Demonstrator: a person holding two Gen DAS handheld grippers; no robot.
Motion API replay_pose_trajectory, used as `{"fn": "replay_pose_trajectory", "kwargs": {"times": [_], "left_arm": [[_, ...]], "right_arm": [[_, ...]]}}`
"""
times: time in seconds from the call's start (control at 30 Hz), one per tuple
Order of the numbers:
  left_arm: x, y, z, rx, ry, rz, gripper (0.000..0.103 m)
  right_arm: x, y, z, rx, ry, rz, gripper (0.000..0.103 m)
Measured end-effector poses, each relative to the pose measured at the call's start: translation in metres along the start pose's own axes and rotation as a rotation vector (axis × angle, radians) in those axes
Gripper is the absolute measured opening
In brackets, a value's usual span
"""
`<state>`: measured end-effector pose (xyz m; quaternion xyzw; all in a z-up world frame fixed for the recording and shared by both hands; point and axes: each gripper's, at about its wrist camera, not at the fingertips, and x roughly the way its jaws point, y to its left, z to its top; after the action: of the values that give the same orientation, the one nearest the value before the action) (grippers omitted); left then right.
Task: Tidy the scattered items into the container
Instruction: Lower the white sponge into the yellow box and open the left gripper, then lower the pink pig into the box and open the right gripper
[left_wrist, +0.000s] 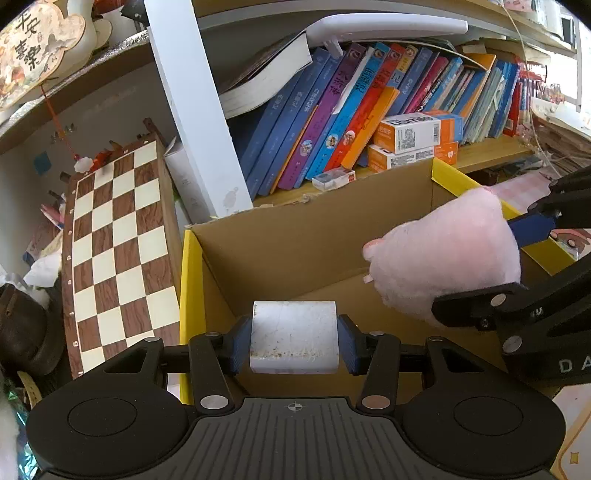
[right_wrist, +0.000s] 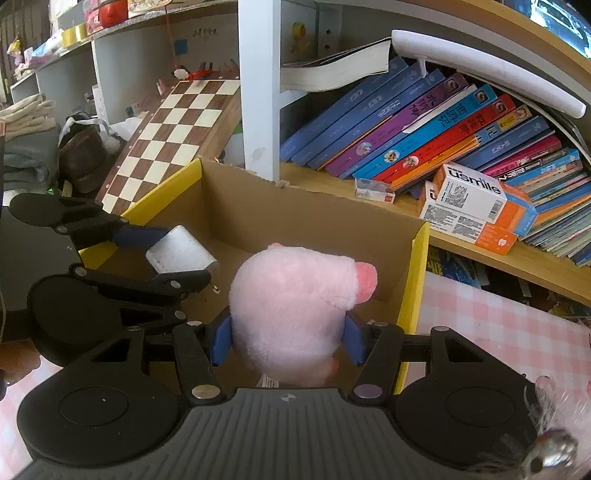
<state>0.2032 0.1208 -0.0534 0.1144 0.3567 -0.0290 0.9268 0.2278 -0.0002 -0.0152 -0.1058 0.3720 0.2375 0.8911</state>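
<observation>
Wooden shelving (right_wrist: 498, 254) filled the background, its board carrying a leaning row of blue, purple, red and orange paperback books (right_wrist: 406, 129), two stacked orange-and-white cardboard cartons (right_wrist: 476, 206) and one small flat white-and-red packet (right_wrist: 373, 190). A white upright post (right_wrist: 258, 92) divided the shelving; to its left a brown-and-cream chequered wooden board (left_wrist: 118, 251) leaned at a slant, beside a brown leather shoe (right_wrist: 83, 155) and folded grey and cream cloths (right_wrist: 26, 140). A pink-and-white checked cloth (right_wrist: 498, 332) covered the work surface. On it stood an open brown cardboard box with yellow-faced flaps (left_wrist: 295, 236), pushed against the shelf edge; its interior showed bare cardboard where visible. The left gripper (left_wrist: 294, 339) pointed down over the near-left part of the box, and its blue pads pinched a white rounded-edge block with a scuffed, stained face (left_wrist: 294, 332) from both sides, above the box floor. The right gripper (right_wrist: 288, 338) hung over the right part of the box, and its blue pads pressed into the sides of a pale pink plush toy with a darker pink snout (right_wrist: 291, 302), suspended within the box opening. Both held items stood apart from each other, the block to the left of the toy. Whether either item touched the box floor could not be determined.
</observation>
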Motion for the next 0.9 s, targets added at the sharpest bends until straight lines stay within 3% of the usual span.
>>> {"fn": "replay_pose_trajectory", "kwargs": {"times": [0.5, 0.9], "left_arm": [[-0.001, 0.002, 0.001, -0.018, -0.003, -0.002, 0.051], [-0.026, 0.002, 0.001, -0.033, -0.06, 0.014, 0.059]], "right_arm": [[0.003, -0.001, 0.0, 0.002, 0.006, -0.003, 0.056], [-0.002, 0.002, -0.001, -0.014, 0.011, -0.005, 0.056]]}}
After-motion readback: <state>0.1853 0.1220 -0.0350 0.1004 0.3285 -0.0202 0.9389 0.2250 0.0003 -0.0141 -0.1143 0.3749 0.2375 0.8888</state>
